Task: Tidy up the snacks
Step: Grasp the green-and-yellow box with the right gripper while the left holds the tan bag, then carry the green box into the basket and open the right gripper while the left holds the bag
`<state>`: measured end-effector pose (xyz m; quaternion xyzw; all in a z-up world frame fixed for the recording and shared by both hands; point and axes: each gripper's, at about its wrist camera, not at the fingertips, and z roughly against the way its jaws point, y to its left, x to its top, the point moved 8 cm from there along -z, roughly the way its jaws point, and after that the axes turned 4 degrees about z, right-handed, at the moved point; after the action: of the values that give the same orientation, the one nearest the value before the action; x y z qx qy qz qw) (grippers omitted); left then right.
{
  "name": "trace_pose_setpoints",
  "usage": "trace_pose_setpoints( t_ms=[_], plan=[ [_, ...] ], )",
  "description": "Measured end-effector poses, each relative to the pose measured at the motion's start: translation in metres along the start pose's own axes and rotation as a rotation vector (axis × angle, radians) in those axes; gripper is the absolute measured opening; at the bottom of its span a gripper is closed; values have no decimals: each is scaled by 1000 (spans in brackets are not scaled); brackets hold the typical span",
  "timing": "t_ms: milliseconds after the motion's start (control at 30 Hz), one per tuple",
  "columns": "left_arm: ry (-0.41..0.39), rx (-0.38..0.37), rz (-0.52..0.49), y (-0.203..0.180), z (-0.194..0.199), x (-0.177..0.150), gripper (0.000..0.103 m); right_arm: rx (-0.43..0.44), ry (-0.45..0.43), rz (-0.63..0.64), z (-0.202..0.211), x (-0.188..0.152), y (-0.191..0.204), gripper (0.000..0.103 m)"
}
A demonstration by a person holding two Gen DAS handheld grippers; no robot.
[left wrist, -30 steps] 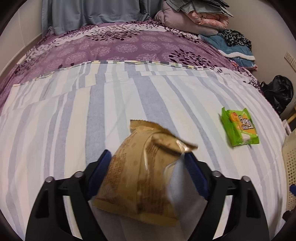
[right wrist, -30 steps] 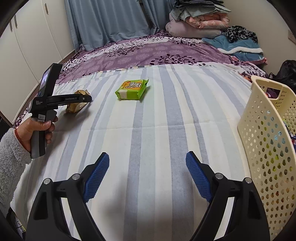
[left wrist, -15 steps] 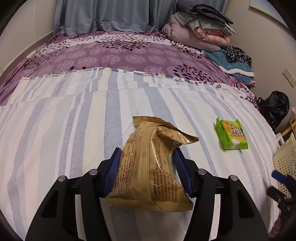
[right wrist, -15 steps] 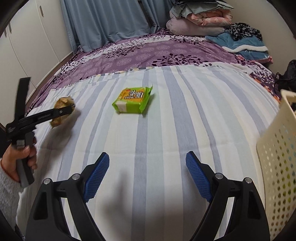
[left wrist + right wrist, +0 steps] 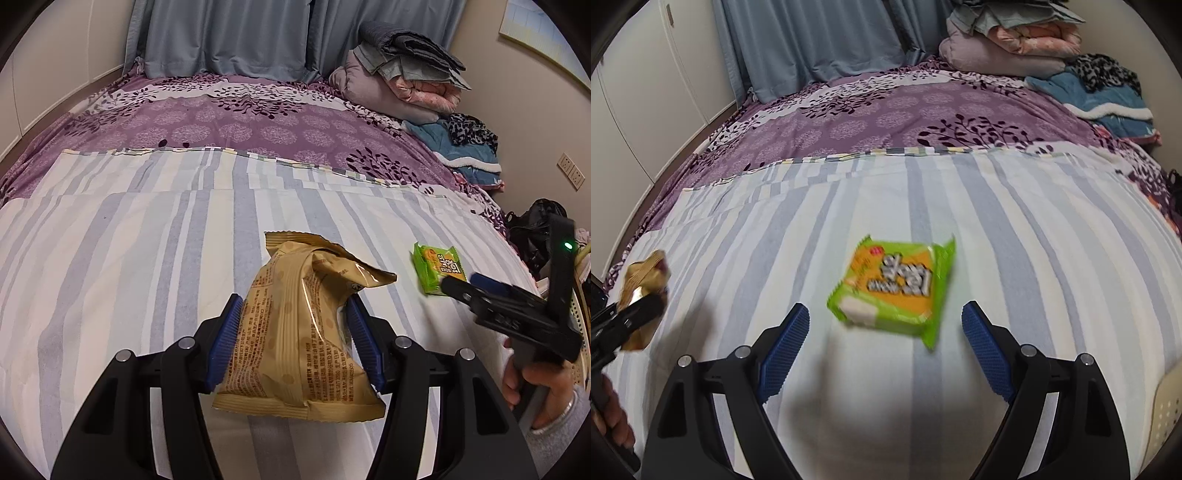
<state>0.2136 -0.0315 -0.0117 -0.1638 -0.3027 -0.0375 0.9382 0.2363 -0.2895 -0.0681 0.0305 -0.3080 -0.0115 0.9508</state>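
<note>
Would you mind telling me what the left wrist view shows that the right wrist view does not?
Only the left wrist view shows the left claw shut on the tan snack bag, plus the black bag by the wall. Only the right wrist view shows the right claw open, empty, close behind the green packet, and the white cupboard doors. Both show the striped sheet, both snacks and the folded bedding.
</note>
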Motion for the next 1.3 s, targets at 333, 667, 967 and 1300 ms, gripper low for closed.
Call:
trace_pose_setpoints(
  t_ms=[333, 667, 967, 1300],
  plan=[
    [-12, -6, 4, 3, 11, -2, 59, -38, 62, -7, -30, 7, -6, 77],
    [-16, -17, 0, -5, 16, -5, 59, -15, 56, 6, -19, 2, -6, 64],
    [-34, -32, -12, -19, 30, -6, 59, 4, 27, -7, 14, -16, -8, 64],
    [-49, -50, -23, -35, 53, -19, 59, 42, -26, -53, 67, -38, -14, 63]
  ],
)
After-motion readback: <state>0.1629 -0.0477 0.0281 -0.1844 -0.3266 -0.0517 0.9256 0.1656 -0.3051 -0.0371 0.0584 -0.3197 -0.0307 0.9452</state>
